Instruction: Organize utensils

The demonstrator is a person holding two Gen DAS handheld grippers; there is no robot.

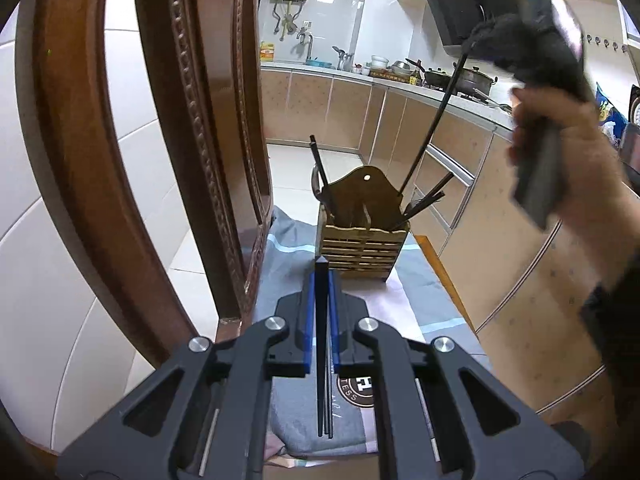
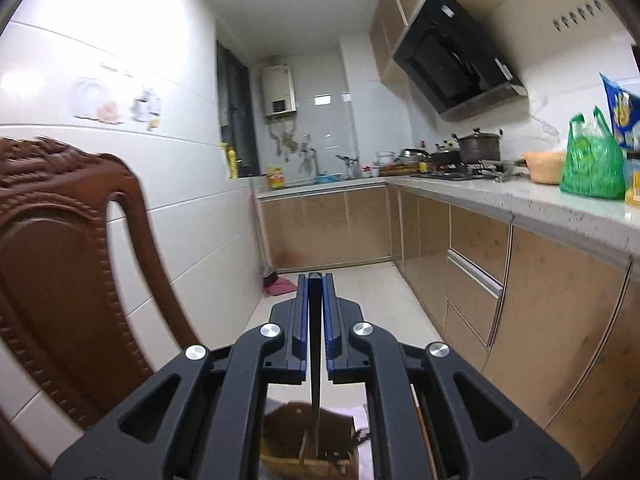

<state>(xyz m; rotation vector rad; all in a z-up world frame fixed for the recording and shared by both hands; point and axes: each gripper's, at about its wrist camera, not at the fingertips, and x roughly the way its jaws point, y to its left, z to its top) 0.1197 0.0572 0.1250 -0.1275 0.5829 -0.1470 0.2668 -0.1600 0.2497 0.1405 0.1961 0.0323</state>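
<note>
A slatted wooden utensil holder [image 1: 362, 240] stands on a cloth-covered surface, with several dark chopsticks leaning in it. My left gripper [image 1: 322, 268] hovers just in front of it, shut on a pair of black chopsticks [image 1: 324, 400] that hang down between its blue pads. High on the right, a hand [image 1: 560, 152] carries my right gripper [image 1: 480, 40], blurred. It is shut on one long black chopstick [image 1: 432, 120] whose lower end reaches the holder's right side. In the right wrist view, the right gripper [image 2: 316, 278] pinches that chopstick [image 2: 315, 360] above the holder [image 2: 308, 456].
A carved brown chair back [image 1: 192, 120] rises close on the left [image 2: 60, 280]. The grey and blue cloth [image 1: 400, 292] covers the surface under the holder. Kitchen cabinets and a counter [image 2: 520, 200] with pots and a green bag [image 2: 592, 168] run along the right.
</note>
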